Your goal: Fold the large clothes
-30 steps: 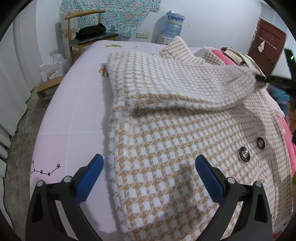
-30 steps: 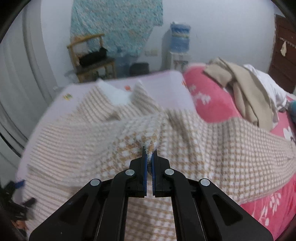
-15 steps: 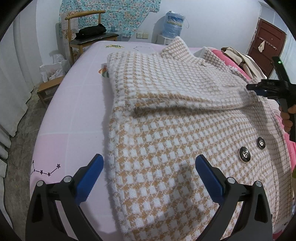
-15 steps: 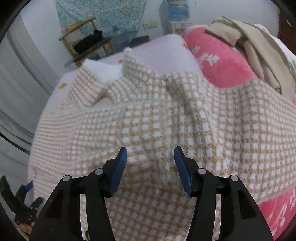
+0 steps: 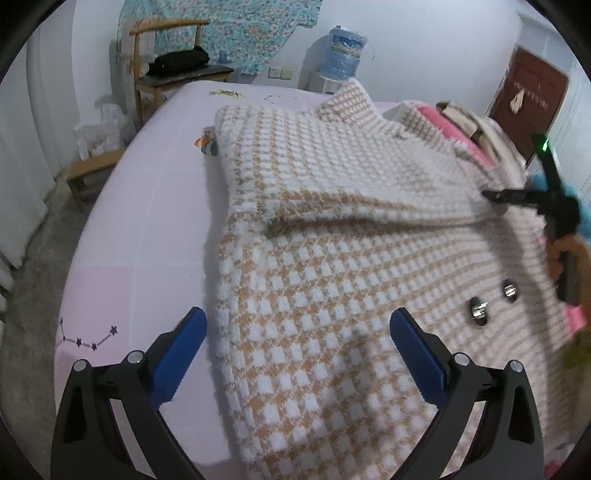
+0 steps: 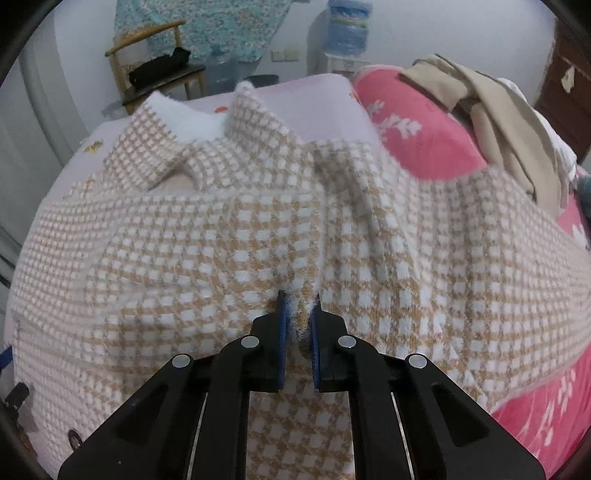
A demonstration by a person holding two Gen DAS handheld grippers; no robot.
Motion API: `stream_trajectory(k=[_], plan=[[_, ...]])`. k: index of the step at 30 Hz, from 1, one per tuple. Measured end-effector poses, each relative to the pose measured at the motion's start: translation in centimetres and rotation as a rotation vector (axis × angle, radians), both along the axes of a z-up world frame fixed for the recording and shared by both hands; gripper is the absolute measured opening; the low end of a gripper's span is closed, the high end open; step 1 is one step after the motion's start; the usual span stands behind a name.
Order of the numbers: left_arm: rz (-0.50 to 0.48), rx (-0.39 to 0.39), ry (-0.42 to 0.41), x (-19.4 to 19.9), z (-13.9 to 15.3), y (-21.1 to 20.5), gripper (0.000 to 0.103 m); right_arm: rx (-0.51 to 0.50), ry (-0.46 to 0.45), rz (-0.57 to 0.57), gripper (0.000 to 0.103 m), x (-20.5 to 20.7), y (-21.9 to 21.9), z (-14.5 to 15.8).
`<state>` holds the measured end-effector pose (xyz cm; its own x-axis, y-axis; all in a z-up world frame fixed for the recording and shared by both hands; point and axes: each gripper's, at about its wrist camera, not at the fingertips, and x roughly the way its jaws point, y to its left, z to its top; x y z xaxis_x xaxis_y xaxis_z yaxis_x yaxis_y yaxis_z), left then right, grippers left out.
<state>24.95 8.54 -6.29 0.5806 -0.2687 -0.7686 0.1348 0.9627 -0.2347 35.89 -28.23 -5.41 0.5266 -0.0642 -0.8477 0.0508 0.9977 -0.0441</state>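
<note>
Pinching fuzzy checked coat (image 6: 229, 236) fold: right hand-held gripper (image 6: 298, 314) | left hand-held gripper (image 5: 299, 350) spread

1. The left wrist view looks forward and steeply down over the left claw (image 5: 297, 354) from near the bed's (image 5: 147, 221) foot corner, close above the checked coat (image 5: 332, 258).
2. The right wrist view looks down along the right claw (image 6: 297, 306), very near the coat (image 6: 184, 240).
3. Both views share the coat, the chair (image 5: 166, 48) (image 6: 147, 48) and the water bottle (image 5: 345, 48) (image 6: 349, 26) at the far wall.
</note>
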Motion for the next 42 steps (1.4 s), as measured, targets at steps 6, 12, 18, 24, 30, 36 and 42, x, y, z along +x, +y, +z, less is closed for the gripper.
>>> stream_trajectory(k=[6,12,18,24,30,36,42], plan=[[-0.059,-0.052,-0.127,0.3,5.3,1.3,0.098,-0.043,-0.054,0.044,0.01,0.1,0.2,1.5],[-0.097,-0.041,-0.116,5.8,7.4,-0.1,0.098,-0.053,0.003,0.042,0.024,0.6,-0.4,0.5],[-0.153,0.017,-0.097,11.9,7.0,-2.6,0.098,-0.039,-0.09,0.045,0.037,0.1,-0.1,4.6],[-0.096,0.087,0.065,16.9,2.1,-3.7,0.097,-0.004,-0.027,0.135,0.037,3.8,2.5,2.0],[-0.121,0.198,0.039,14.6,-0.1,-3.9,0.098,0.036,0.026,0.127,0.037,3.4,1.3,-0.6],[-0.126,0.201,0.03,14.3,0.0,-3.5,0.098,-0.007,0.041,0.129,0.037,3.2,2.1,0.2],[-0.173,0.22,-0.048,12.4,2.0,-4.3,0.098,0.03,-0.022,0.256,0.043,0.5,6.5,2.8]])
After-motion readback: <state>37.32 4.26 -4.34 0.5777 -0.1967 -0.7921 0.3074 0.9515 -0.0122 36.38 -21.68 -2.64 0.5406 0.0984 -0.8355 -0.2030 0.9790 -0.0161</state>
